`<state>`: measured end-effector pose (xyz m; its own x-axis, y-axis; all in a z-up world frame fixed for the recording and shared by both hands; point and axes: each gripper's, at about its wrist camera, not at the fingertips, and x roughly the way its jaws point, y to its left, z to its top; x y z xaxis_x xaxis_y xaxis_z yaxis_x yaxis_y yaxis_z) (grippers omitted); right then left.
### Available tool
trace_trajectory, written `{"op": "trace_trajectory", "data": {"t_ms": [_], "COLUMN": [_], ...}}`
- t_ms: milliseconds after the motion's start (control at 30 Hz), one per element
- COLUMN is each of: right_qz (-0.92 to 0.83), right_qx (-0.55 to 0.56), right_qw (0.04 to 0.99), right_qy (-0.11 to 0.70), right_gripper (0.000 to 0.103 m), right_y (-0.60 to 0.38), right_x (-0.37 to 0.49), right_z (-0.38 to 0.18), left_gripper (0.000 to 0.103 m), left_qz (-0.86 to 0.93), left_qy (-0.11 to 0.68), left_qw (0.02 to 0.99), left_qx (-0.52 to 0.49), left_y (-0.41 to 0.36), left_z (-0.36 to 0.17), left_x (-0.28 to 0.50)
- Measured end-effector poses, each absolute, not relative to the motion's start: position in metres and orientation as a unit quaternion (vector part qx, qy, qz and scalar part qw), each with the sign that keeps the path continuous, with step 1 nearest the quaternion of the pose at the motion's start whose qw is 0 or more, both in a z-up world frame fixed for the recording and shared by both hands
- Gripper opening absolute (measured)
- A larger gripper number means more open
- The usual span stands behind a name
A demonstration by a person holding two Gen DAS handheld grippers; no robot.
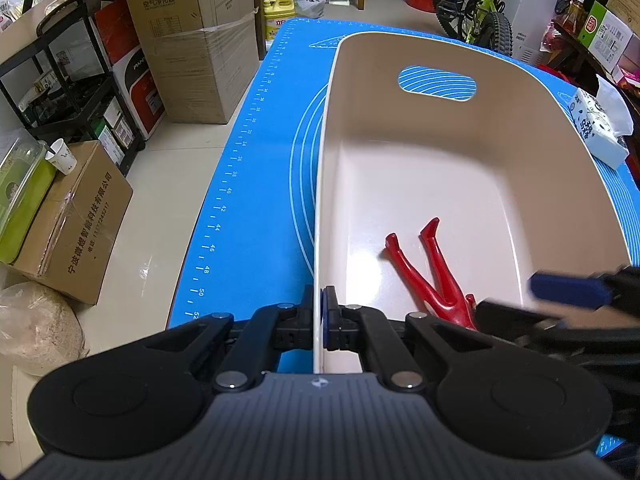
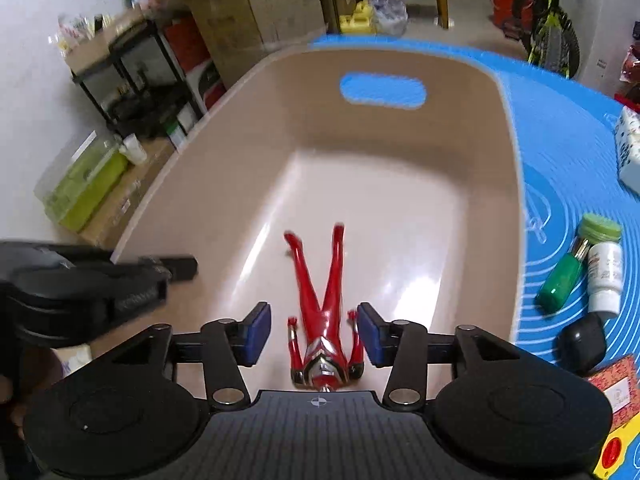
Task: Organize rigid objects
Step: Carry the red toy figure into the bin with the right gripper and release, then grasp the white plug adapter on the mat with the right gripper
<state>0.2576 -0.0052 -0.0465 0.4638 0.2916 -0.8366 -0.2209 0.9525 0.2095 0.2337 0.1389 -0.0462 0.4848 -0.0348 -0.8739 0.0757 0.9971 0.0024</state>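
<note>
A beige plastic bin (image 1: 440,92) with a handle cut-out stands on the blue mat (image 1: 256,152). My left gripper (image 1: 319,316) is shut on the bin's left wall near its front corner. A red toy figure (image 1: 428,276) lies flat on the bin floor, legs pointing away. In the right wrist view the figure (image 2: 324,320) lies on the bin floor (image 2: 400,220) between the fingers of my right gripper (image 2: 314,334), which is open above it and not touching it. The right gripper's blue pads (image 1: 568,286) show blurred at the right of the left wrist view.
To the right of the bin on the mat lie a green bottle (image 2: 560,280), a white bottle (image 2: 606,276), a green-lidded jar (image 2: 600,232), a black case (image 2: 582,344) and a patterned box (image 2: 616,388). A tissue pack (image 1: 600,128) sits at the far right. Cardboard boxes (image 1: 192,40) and a black shelf (image 1: 80,92) stand on the floor left.
</note>
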Motion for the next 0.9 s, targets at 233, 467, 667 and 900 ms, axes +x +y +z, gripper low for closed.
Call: {"op": "trace_trajectory", "data": {"t_ms": [233,467,667,900], "right_qz": [0.130,0.096,0.059,0.021], "right_qx": [0.047,0.068,0.074,0.041], "right_qw": [0.890,0.899,0.905,0.883], "right_qy": [0.435,0.422,0.416,0.468], "right_gripper": [0.071,0.074,0.074,0.074], "right_y": [-0.037,-0.085,-0.129,-0.164], "right_x": [0.244,0.239,0.229,0.220], "right_z": [-0.013,0.002,0.005,-0.030], "left_gripper": [0.004,0.004,0.004,0.004], "left_qz": [-0.032,-0.032,-0.032,-0.031], "left_qy": [0.506,0.507,0.506,0.507], "left_qw": [0.862,0.861,0.861,0.861], "left_qx": [0.022,0.019,0.018,0.016], "left_y": [0.139,0.139,0.140,0.139], "left_z": [-0.046,-0.047,-0.047,-0.046], "left_x": [0.233,0.234,0.233,0.233]}}
